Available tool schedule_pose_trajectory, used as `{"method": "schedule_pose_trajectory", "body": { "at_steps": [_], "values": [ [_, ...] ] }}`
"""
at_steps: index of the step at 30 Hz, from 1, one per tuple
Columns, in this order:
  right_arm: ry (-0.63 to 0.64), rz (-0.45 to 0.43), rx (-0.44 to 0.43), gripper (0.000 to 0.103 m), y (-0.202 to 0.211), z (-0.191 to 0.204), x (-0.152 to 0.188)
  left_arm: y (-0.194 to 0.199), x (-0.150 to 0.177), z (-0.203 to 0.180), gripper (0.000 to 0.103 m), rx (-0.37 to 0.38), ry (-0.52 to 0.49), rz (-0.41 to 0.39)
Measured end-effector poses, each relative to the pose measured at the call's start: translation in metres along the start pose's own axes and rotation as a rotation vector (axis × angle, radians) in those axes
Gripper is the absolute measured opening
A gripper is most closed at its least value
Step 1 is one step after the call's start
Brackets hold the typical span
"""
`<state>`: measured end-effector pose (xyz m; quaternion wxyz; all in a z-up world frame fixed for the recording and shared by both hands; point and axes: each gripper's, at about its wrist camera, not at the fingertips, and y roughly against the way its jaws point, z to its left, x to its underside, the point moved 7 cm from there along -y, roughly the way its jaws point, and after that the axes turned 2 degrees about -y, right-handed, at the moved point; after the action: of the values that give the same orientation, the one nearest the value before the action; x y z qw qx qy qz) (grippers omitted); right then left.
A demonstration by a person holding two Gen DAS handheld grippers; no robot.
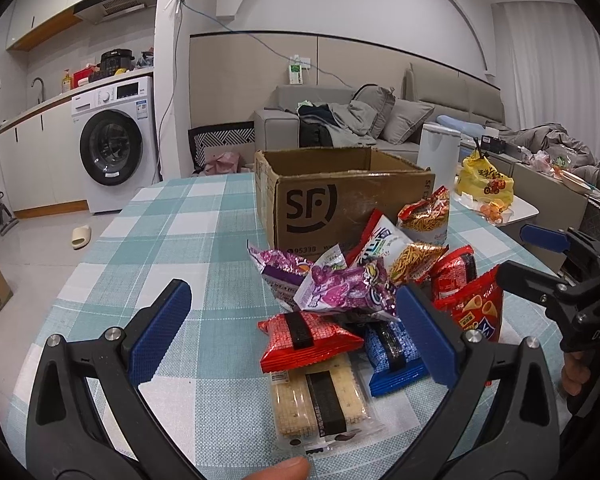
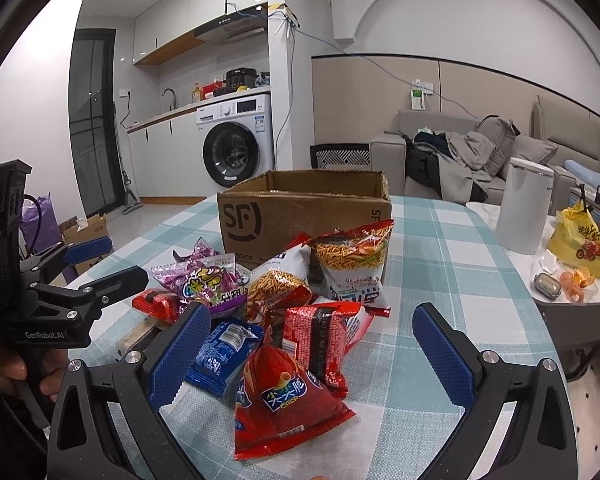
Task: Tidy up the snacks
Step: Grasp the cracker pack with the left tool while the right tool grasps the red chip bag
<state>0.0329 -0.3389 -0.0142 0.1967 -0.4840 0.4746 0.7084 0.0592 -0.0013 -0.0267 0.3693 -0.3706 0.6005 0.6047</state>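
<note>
Teal-and-white checked tablecloth [image 1: 160, 240], brown box [image 1: 340, 196], red cone-snack bag [image 2: 288, 404].

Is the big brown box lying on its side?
No. The cardboard box stands upright on the checked tablecloth, its open top facing up and its flaps raised behind the pile of snack bags.

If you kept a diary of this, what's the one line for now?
left tool: open, empty | right tool: open, empty | snack packets: piled on checked tablecloth | brown cardboard box: open behind pile
</note>
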Motion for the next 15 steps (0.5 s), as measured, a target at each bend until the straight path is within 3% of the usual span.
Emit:
{"method": "schedule_pose_trajectory", "body": {
  "at_steps": [15],
  "values": [
    [-0.064, 0.187, -0.062, 0.103, -0.020, 0.002, 0.020, -0.014, 0.023, 0.005, 0.102, 0.032, 0.007, 0.189]
  ]
}}
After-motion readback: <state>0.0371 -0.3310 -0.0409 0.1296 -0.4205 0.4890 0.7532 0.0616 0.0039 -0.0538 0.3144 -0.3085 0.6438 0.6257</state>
